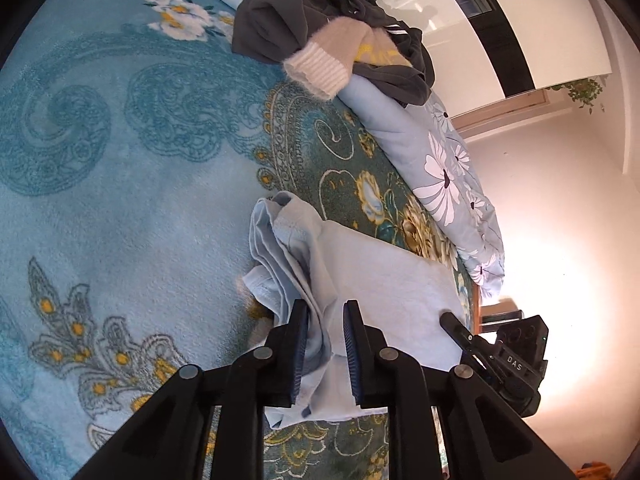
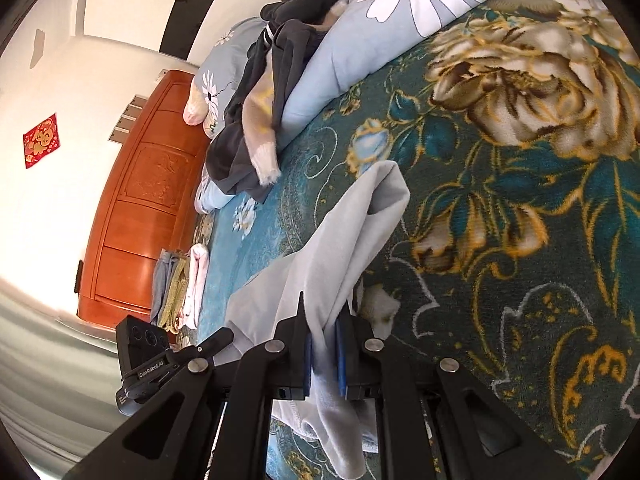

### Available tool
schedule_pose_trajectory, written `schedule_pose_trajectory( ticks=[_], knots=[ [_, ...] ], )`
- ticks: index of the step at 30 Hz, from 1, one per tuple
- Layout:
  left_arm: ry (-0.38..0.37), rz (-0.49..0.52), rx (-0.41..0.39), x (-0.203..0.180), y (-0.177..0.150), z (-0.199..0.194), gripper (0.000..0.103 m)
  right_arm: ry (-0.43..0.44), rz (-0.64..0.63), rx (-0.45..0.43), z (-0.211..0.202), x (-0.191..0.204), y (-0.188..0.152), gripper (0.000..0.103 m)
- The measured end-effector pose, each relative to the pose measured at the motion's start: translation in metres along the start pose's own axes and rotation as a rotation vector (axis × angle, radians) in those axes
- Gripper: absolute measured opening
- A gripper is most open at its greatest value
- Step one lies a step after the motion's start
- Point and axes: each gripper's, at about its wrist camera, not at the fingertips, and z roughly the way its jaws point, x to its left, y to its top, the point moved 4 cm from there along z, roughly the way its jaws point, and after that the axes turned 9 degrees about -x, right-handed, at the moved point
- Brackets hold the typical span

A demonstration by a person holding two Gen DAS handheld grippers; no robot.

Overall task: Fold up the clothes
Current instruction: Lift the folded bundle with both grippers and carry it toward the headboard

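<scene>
Cloth, pale blue and soft like thin jersey, is bunched between both tools above the bed: the light blue garment (image 1: 360,276) hangs in loose vertical folds, with a stitched hem showing along its crumpled left edge. The left tool (image 1: 326,312) is clenched on a gathered ridge of it, its dark ribbed pads pressing the fabric from either side. The right tool (image 2: 322,312) is likewise clamped on another part of the garment (image 2: 340,240), whose free corner rises as a smooth rounded flap beyond the black fingers while a limp tail droops below them.

Under it lies a plush fleece blanket (image 1: 120,160), turquoise with paisley swirls, turning dark teal with large cream and gold roses toward the edge. A smooth cotton quilt (image 1: 448,160), pale blue with white daisy prints, lies in a long roll along the blanket's border. On that roll sits a heap of clothes (image 1: 320,16): dark grey matte fabric and a fuzzy cream knit sleeve with ribbed cuff. By the glossy orange-brown wooden headboard (image 2: 136,208), a small folded stack (image 2: 180,284) rests on the bed.
</scene>
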Motion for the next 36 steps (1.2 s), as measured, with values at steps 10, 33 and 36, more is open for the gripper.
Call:
schedule_pose_trajectory(
  ticks=[10, 33, 36],
  knots=[
    [0.016, -0.105, 0.004, 0.032, 0.001, 0.020, 0.036, -0.044, 0.066, 0.009, 0.001, -0.038, 0.001, 0.009],
    [-0.219, -0.292, 0.121, 0.037, -0.007, 0.072, 0.063, -0.019, 0.167, 0.049, 0.011, -0.066, -0.002, 0.009],
    [-0.210, -0.253, 0.140, 0.025, -0.008, 0.079, 0.062, -0.022, 0.172, 0.051, 0.013, -0.066, -0.003, 0.009]
  ],
)
